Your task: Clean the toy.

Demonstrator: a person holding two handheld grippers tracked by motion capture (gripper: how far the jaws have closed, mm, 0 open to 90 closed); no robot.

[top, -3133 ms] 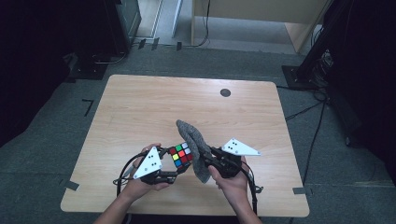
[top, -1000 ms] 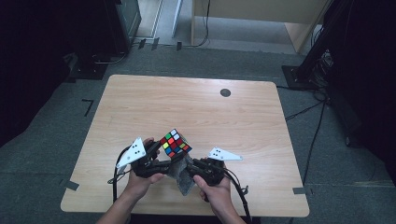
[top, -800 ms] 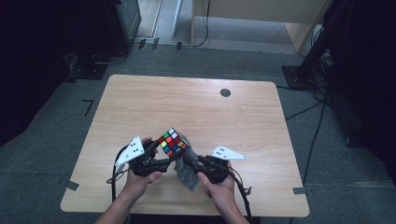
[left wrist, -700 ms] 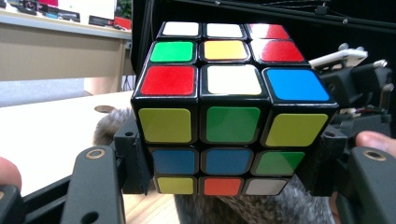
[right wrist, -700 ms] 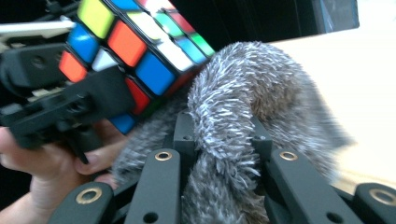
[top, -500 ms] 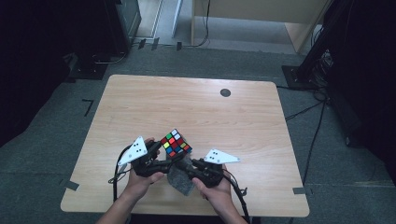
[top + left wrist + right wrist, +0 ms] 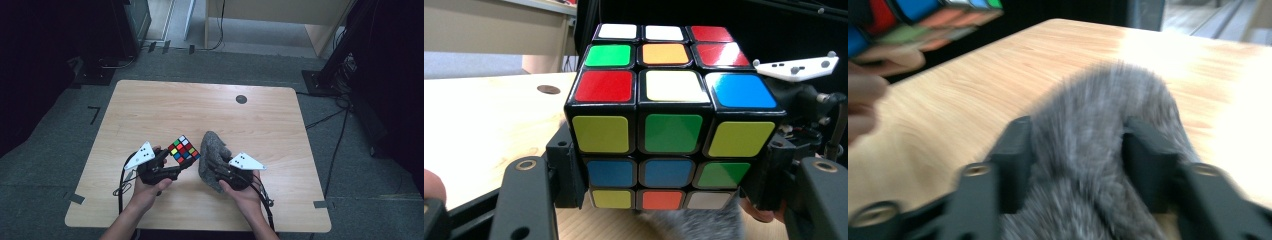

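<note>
Wooden table (image 7: 150, 110): cube (image 7: 183, 149) clamped in L gripper (image 7: 186, 161); grey cloth (image 7: 212, 150) between just-opening R gripper (image 7: 212, 167) jaws.

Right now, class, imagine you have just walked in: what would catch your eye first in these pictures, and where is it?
First, the bright multicoloured puzzle cube, clamped between the left gripper's black jaws and held above the light wooden table, near its front edge. Next, the fuzzy grey cloth just right of the cube, lying bunched between the jaws of the right gripper, which have just been opening. Lastly, the small dark round disc at the table's far side.
</note>
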